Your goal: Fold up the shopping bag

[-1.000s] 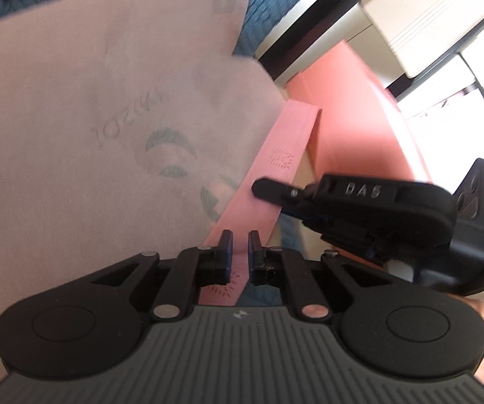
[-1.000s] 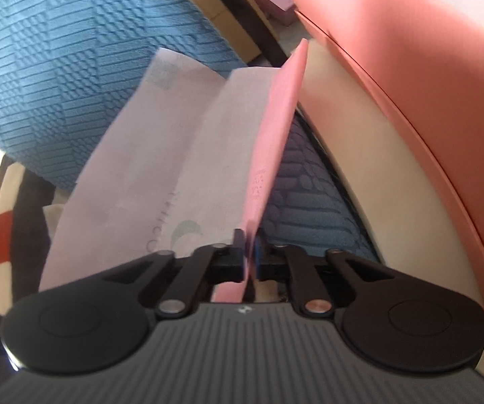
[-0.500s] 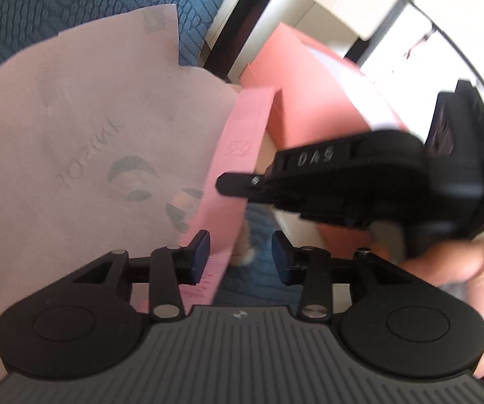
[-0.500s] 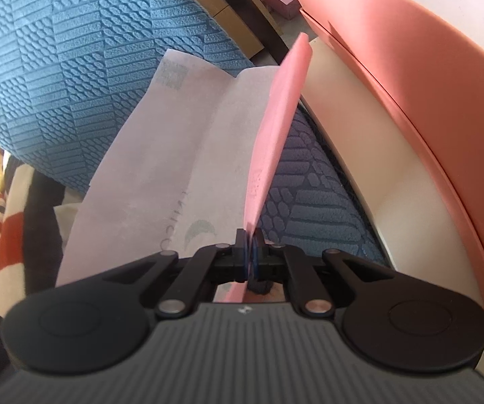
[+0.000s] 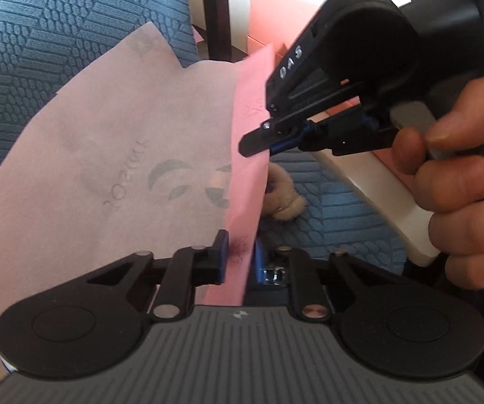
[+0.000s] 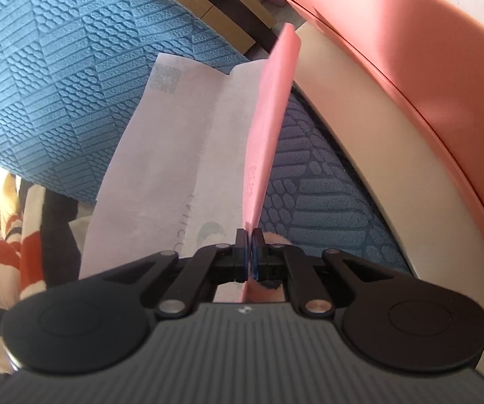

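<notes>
A pale pink non-woven shopping bag (image 5: 107, 134) with a faint printed logo hangs spread out over blue bedding. Its darker pink handle strap (image 5: 247, 185) runs down between the fingers of my left gripper (image 5: 240, 259). The jaws stand narrowly open, close to the strap's sides. My right gripper (image 5: 255, 143), held by a hand (image 5: 460, 202), is shut on the same strap higher up. In the right wrist view the right gripper (image 6: 249, 252) pinches the strap (image 6: 269, 118) edge-on, with the bag (image 6: 174, 155) hanging to its left.
Blue textured bedding (image 6: 57, 67) lies under and behind the bag. A large pink and cream box (image 6: 410, 67) fills the right side. A striped red, white and black cloth (image 6: 6, 252) lies at lower left. A small beige fuzzy item (image 5: 285, 198) rests on the bedding.
My left gripper let go of the strap, opened wide, then narrowed around it again lower down. The right gripper kept its grip and rose higher in the left view.
</notes>
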`<state>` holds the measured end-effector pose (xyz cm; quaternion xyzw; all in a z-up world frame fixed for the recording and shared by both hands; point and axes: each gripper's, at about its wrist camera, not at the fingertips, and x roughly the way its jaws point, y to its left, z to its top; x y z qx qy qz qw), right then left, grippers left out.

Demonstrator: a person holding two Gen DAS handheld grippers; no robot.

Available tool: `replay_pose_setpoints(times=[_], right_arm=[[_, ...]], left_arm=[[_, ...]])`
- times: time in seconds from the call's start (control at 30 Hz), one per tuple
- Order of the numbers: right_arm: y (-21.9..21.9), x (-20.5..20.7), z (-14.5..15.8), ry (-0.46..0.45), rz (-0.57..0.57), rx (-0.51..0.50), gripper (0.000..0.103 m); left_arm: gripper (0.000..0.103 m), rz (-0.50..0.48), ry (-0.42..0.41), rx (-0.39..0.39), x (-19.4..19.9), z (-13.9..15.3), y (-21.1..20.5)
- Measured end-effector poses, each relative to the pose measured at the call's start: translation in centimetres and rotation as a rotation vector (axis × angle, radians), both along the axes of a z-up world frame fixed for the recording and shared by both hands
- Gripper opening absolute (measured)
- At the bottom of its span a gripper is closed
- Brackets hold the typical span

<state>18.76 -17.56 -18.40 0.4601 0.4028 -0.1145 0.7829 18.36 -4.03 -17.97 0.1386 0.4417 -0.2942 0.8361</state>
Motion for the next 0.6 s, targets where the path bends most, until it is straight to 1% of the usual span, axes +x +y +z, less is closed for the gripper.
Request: replay_pose_setpoints(times=[0.07,0.1,0.17,0.27,0.37,0.53,0.6], right_arm=[[0.3,0.0,-0.1,-0.001,0.004,-0.007,0.006],[0.3,0.1,-0.1,-0.002,0.006,-0.011,0.006],[0.5,0.2,-0.1,-0.004,0.007,-0.023,0.008],[0.6,0.2,0.2,-0.028,0.012,-0.030,0.009],[0.7,0.3,0.4,-0.040,0.017,-0.039,0.014],[1.1,0.4,0.7,-0.048,0.031,-0.066,0.014],[1.5,0.6,0.7,-0.048,0.042,-0.087,0.014]], left_arm=[[0.012,0.034,0.026,-0.029,0.6,0.1,0.6],[0.012,0.053,0.048,-0.054,0.9,0.1,0.9],[0.012,0.099,0.105,-0.123,1.8,0.0,1.9],[0.012,0.175,0.193,-0.223,3.0,0.0,3.3],[0.012,0.242,0.279,-0.320,4.0,-0.6,4.8],[0.012,0.340,0.386,-0.426,5.1,-1.9,6.6],[0.012,0.366,0.423,-0.453,5.4,-2.4,7.2]])
